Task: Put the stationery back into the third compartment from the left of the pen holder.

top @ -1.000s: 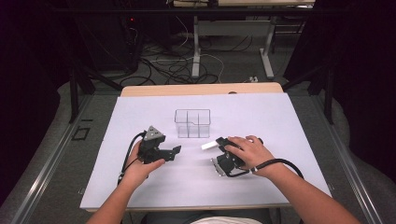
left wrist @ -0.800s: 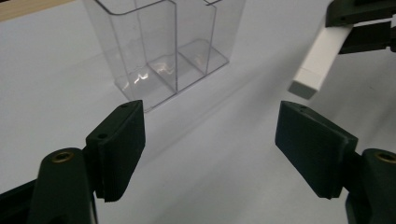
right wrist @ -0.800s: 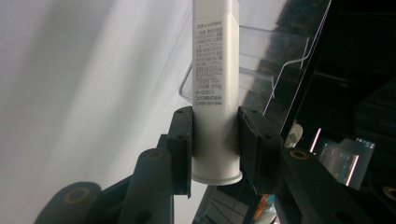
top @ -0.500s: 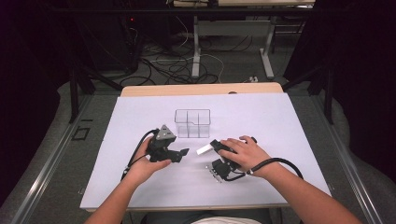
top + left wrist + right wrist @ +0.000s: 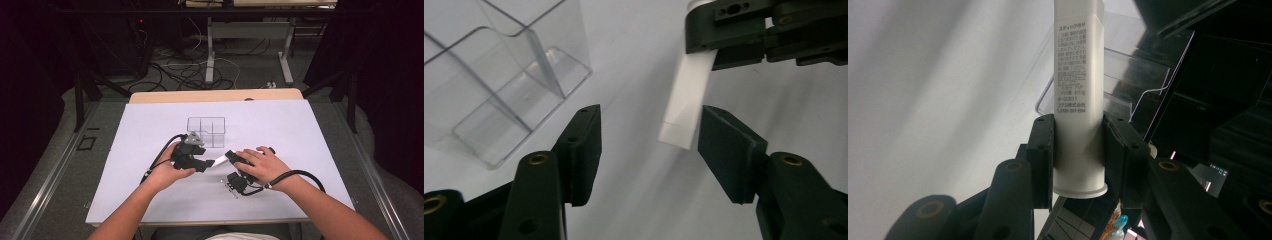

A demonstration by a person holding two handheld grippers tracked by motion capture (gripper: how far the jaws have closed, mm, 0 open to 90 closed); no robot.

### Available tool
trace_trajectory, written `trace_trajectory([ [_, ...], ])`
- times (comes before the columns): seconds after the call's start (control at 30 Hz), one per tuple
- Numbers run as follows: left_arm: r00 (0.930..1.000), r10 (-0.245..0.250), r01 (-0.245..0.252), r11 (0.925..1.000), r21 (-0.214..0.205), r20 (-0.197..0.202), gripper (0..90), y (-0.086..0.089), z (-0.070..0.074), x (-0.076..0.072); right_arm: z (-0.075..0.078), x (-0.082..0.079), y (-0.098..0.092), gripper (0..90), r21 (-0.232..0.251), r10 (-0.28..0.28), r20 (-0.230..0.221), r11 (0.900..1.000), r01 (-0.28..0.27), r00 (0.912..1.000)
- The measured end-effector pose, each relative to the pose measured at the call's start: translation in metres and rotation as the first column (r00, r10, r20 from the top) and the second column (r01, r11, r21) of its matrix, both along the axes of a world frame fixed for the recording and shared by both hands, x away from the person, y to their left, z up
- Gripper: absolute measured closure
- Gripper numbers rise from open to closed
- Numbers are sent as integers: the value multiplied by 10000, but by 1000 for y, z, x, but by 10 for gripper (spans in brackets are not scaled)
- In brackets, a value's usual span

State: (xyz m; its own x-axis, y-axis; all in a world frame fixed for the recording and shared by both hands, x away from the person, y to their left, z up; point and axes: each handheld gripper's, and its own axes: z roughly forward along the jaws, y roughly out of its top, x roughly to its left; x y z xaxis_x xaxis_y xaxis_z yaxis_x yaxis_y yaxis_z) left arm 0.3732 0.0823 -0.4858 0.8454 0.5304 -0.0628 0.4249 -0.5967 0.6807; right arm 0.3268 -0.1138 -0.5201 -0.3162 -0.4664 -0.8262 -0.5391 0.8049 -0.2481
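A white glue stick (image 5: 1078, 95) with small printed text stands between the jaws of my right gripper (image 5: 1078, 155), which is shut on its lower part. In the high view the stick (image 5: 218, 161) juts left from the right gripper (image 5: 230, 156) toward my left gripper (image 5: 207, 164). The stick's free end (image 5: 684, 100) lies between the left gripper's (image 5: 651, 117) jaws, close to the right-hand jaw with a wide gap to the other. Those jaws have just been closing and still stand apart. A clear divided box (image 5: 206, 131) sits just beyond both hands.
Both hands work on a white sheet (image 5: 300, 130) that covers the table. The clear box (image 5: 499, 85) lies close to the left gripper's left jaw. A black cable (image 5: 300, 175) loops from the right gripper. Desk legs and cables are on the floor beyond the table.
My left hand has moved right, up to the stick's free end, and its jaws have narrowed. The right gripper with the stick has barely moved.
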Motion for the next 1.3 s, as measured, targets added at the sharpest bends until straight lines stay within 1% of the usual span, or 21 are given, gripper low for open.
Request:
trace_trajectory([
  [0.03,9999,-135,135,9999,94,-67,452,-3,1,0,0,-1,-1,670,-4,-101,-7,9999,101,9999],
  [0.07,9997,-197,199,9997,151,-123,465,-5,1,1,0,-1,0,669,-113,46,90,9999,-45,9999],
  [0.17,9991,-394,398,9988,291,-135,481,-13,2,2,-1,-2,0,670,-43,13,104,10000,-13,9999],
  [0.27,9981,-573,582,9973,455,-218,496,-20,2,3,-1,-2,1,669,-89,231,172,9997,-230,9996],
  [0.33,9962,-805,826,9942,690,-320,518,-24,2,4,-1,-2,2,669,-169,311,218,9994,-307,9993],
  [0.37,9966,-748,770,9946,693,-336,527,-26,1,5,-1,-2,2,670,-186,332,235,9993,-328,9992],
  [0.4,9956,-834,868,9929,818,-435,536,-28,2,5,-2,-3,2,669,-127,335,245,9994,-332,9991],
  [0.43,9956,-851,885,9920,900,-402,545,-30,1,6,-3,-3,3,669,-171,391,259,9991,-387,9989],
  [0.53,9941,-885,948,9898,1065,-621,574,-34,0,6,-4,-4,3,669,-215,464,286,9987,-458,9985],
  [0.6,9937,-915,985,9885,1151,-641,593,-37,0,6,-3,-5,5,669,-336,540,301,9980,-530,9981],
  [0.63,9932,-969,1044,9864,1272,-639,596,-38,-1,7,-4,-5,5,670,-318,568,303,9979,-559,9979],
  [0.7,9929,-1010,1088,9848,1352,-634,604,-40,-2,7,-4,-6,6,669,-334,563,310,9979,-553,9979],
  [0.73,9927,-1041,1115,9843,1365,-606,607,-41,-2,7,-4,-7,6,669,-322,594,356,9978,-582,9976],
  [0.77,9930,-957,1042,9859,1310,-692,614,-43,-3,7,-5,-7,6,669,-326,648,326,9974,-638,9974],
  [0.8,9921,-1061,1148,9826,1458,-663,623,-44,-3,8,-5,-7,7,670,-358,678,314,9971,-666,9972],
  [0.93,9903,-1188,1293,9775,1667,-716,663,-48,-4,8,-6,-9,7,669,-424,669,361,9970,-654,9971],
  [1.0,9900,-1206,1315,9766,1702,-732,667,-49,-4,8,-6,-9,8,670,-398,718,356,9967,-704,9968],
  [1.03,9896,-1227,1344,9745,1797,-748,672,-49,-4,9,-6,-9,8,669,-397,772,365,9963,-757,9963],
  [1.07,9898,-1207,1325,9751,1780,-757,674,-50,-4,9,-6,-9,8,669,-497,755,380,9961,-735,9964],
  [1.23,9891,-1223,1358,9725,1892,-815,686,-51,-4,8,-7,-9,8,669,-514,813,399,9955,-792,9959],
  [1.3,9883,-1270,1417,9695,1997,-848,689,-51,-4,9,-8,-9,8,669,-509,768,372,9959,-748,9964],
])
